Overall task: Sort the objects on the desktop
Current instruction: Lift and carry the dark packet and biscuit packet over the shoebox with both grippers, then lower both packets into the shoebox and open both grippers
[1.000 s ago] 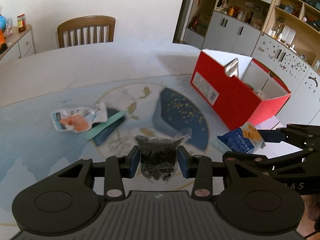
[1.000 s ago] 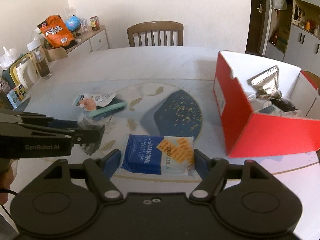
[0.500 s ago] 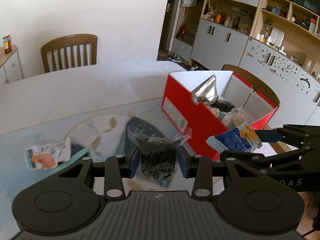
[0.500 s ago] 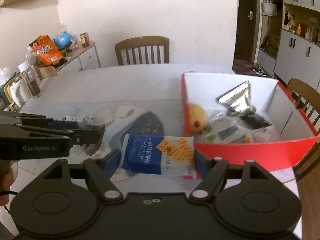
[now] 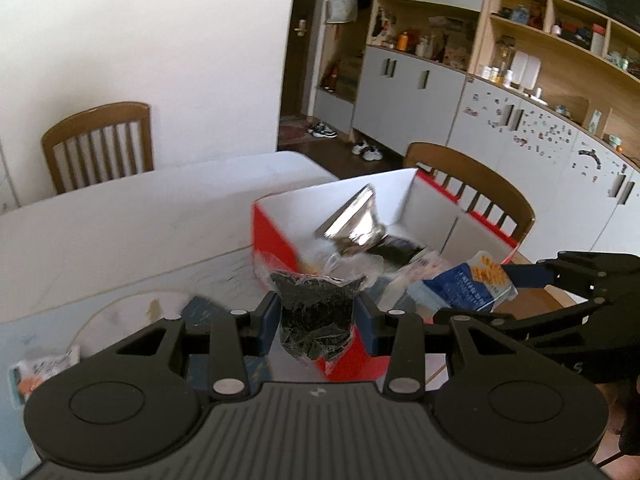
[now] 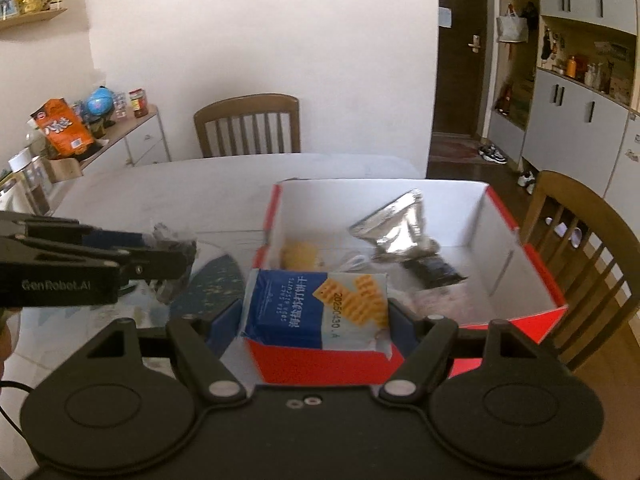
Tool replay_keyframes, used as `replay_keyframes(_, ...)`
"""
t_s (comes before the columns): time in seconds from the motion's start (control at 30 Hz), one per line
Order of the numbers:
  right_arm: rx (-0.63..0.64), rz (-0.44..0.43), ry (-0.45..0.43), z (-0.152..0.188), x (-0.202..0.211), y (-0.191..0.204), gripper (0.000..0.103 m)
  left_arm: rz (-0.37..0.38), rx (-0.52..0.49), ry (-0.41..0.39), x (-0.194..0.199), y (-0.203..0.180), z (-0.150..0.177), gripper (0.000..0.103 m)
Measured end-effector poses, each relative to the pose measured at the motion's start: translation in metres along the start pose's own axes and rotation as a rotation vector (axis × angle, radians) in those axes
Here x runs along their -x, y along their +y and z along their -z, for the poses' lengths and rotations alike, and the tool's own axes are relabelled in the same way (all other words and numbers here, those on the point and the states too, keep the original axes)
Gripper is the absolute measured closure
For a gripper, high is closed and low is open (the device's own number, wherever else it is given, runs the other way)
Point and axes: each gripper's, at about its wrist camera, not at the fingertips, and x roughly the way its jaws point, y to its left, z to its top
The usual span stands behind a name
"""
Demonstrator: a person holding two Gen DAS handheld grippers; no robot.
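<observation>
Left tongs (image 5: 318,316) clamped on clear bag of dark bits (image 5: 316,312), held above near corner of red box (image 6: 520,312). Right tongs (image 6: 316,320) gripping blue cracker packet (image 6: 316,304) over box's near wall. Inside box: silver pouch (image 6: 396,224), dark packet (image 6: 432,270), yellow lump (image 6: 300,254). Left of box on tabletop (image 5: 120,216): small snack packet (image 5: 44,368).

A clear bag of dark bits (image 5: 316,322) hangs upright, pinched at its sides, beside a blue cracker packet (image 6: 318,308) held flat over the open red box (image 6: 520,276)'s near edge.
</observation>
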Motion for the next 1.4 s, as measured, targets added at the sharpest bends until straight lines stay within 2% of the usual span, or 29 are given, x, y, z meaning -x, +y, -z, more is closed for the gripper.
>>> replay_keyframes(0.33,-0.02,0.04,-0.014,-0.011,-0.005,-0.046,0.027,0.051,-0.071,0.018,-0.043,-0.038,-0.036,0.063)
replay_keyframes(0.6,0.011,0.057,0.007,-0.022,-0.03,-0.069,0.027,0.071,-0.079,0.075,-0.086,-0.038,-0.057,0.063)
replay_keyframes(0.7,0.027,0.047,0.034,-0.025,-0.045,-0.076,0.027,0.065,-0.091,0.134,-0.109,-0.034,-0.058,0.063)
replay_keyframes(0.87,0.053,0.025,0.087,-0.031,-0.067,-0.087,0.027,0.056,-0.107,0.183,-0.135,-0.031,-0.059,0.063)
replay_keyframes(1.07,0.133,0.008,0.133,-0.038,-0.088,-0.087,0.027,0.05,-0.131,0.227,-0.16,-0.033,-0.067,0.063)
replay_keyframes(1.4,0.222,-0.016,0.244,-0.037,-0.123,-0.086,0.027,0.02,-0.199,0.356,-0.202,-0.04,-0.071,0.063)
